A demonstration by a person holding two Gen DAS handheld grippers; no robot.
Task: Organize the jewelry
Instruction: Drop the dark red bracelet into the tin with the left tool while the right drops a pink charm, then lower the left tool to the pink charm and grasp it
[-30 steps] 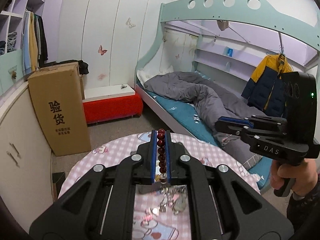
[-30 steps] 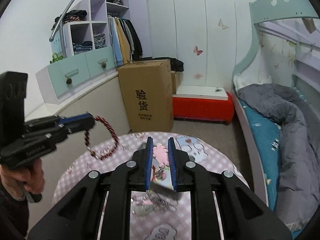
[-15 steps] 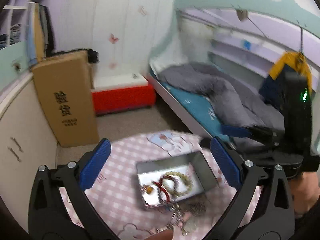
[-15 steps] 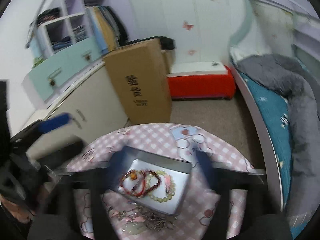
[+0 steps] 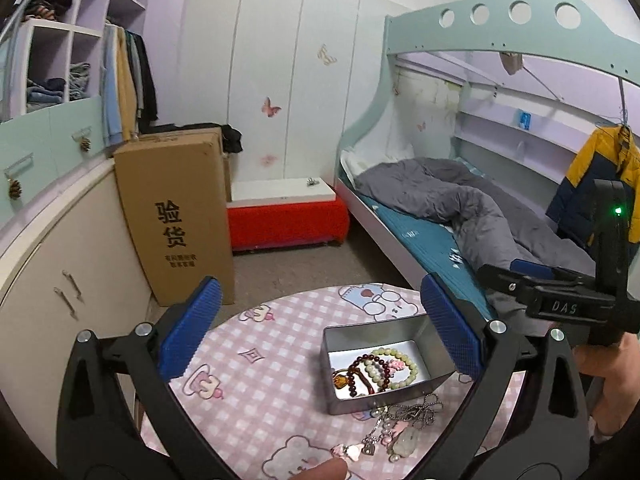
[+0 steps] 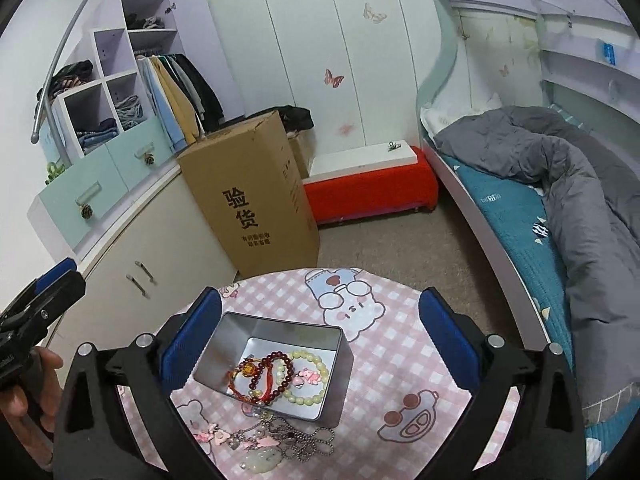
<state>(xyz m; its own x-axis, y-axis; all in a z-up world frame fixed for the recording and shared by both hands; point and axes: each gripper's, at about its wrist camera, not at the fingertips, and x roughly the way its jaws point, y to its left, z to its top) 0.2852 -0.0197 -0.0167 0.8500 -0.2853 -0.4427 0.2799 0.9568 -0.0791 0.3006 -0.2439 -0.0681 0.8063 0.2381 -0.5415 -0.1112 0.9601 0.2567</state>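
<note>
Pink-checked cloth with cartoon bears is covering the round worktop (image 6: pixel 400 364), and a small metal tin (image 6: pixel 276 364) is sitting open on it, a little left of the middle. Three bracelets are lying together on the tin's floor: a dark red bead bracelet (image 6: pixel 276 376) in the centre, a pale green bead bracelet (image 6: pixel 310 396) to its right carrying a small pink charm, and a thin red cord bracelet (image 6: pixel 244 380) with an amber bead to its left. They are overlapping one another.

Just near of the tin, loose on the cloth, a tangle of necklaces (image 6: pixel 276 440) is resting: ball chain, pink charms and a pale stone pendant.

Both hands are holding their tools over the near edge of the worktop. The left gripper (image 5: pixel 320 336) is hanging with its blue pads spread wide apart, nothing between them but the view of the tin below. The right gripper (image 6: pixel 320 336) is opening, its pads likewise far apart and pinching nothing; the tin is showing between them without touching either pad.

Beyond the worktop a tall cardboard box (image 6: pixel 248 196) is standing against the cupboards, and a bed with a grey quilt (image 6: pixel 560 168) is lying along the right wall.
</note>
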